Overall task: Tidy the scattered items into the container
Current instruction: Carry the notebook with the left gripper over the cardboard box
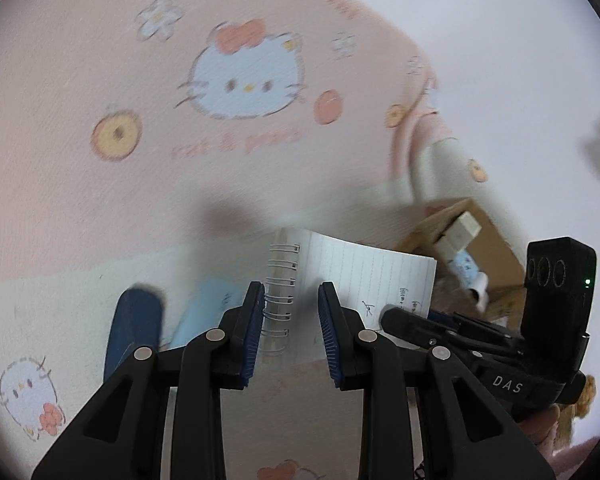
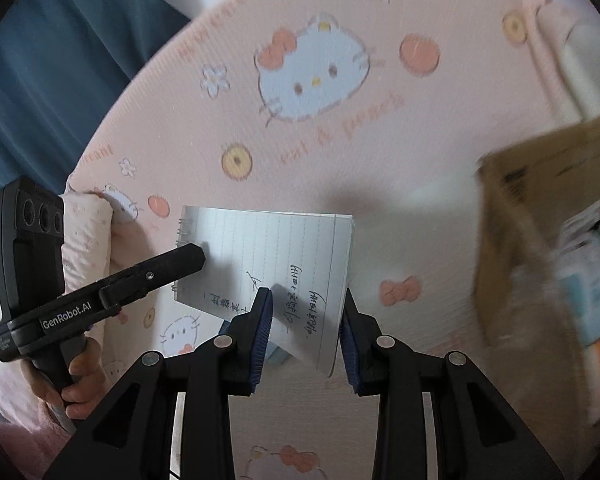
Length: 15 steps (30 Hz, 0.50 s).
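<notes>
A spiral-bound notepad (image 1: 352, 280) with lined, handwritten pages lies on a pink cartoon-cat bedsheet (image 1: 140, 140). It also shows in the right wrist view (image 2: 276, 264). My left gripper (image 1: 292, 300) is open, its fingers straddling the pad's spiral edge. My right gripper (image 2: 306, 308) is open over the pad's opposite, written end. A brown cardboard box (image 1: 480, 248) with small items inside stands to the right; it shows blurred in the right wrist view (image 2: 540, 240).
A blue object (image 1: 136, 320) and a light blue item (image 1: 204, 312) lie left of the pad. A rolled pink quilt (image 2: 88, 232) sits at the left. A teal curtain (image 2: 60, 60) hangs behind the bed.
</notes>
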Tool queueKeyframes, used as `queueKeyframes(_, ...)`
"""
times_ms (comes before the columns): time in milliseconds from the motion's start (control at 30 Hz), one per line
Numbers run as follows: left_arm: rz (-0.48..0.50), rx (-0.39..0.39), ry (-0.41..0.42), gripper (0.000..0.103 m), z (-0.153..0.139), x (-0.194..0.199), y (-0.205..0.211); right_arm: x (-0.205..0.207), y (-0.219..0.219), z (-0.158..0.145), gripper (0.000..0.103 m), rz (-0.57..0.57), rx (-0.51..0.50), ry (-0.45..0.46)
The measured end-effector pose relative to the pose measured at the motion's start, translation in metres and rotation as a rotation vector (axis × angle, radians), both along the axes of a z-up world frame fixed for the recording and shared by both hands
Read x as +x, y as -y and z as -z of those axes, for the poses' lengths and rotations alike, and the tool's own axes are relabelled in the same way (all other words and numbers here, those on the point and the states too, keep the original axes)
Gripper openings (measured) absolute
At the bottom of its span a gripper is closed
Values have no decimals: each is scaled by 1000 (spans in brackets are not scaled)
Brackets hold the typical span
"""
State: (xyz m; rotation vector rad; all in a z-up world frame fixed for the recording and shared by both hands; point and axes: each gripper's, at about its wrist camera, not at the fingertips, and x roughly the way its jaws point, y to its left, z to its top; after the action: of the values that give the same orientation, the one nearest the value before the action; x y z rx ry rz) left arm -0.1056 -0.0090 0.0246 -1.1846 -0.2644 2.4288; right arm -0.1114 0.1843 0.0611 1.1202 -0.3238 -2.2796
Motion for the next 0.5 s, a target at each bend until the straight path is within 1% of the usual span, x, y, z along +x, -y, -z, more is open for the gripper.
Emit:
queueKeyframes(100, 48, -12, -36, 31, -13, 5, -22, 7, -16, -15, 30, 38, 22, -23)
queueKeyframes(200, 104, -6, -47, 31, -21, 3, -49, 10, -41, -25, 30, 86, 36, -29)
queueKeyframes(400, 220, 12, -34, 31, -26, -6, -115, 9, -111, -43, 30, 218, 60, -28)
queueKeyframes(500, 292, 24, -21, 31, -28, -13, -155, 7, -149, -50, 30, 280, 69, -18)
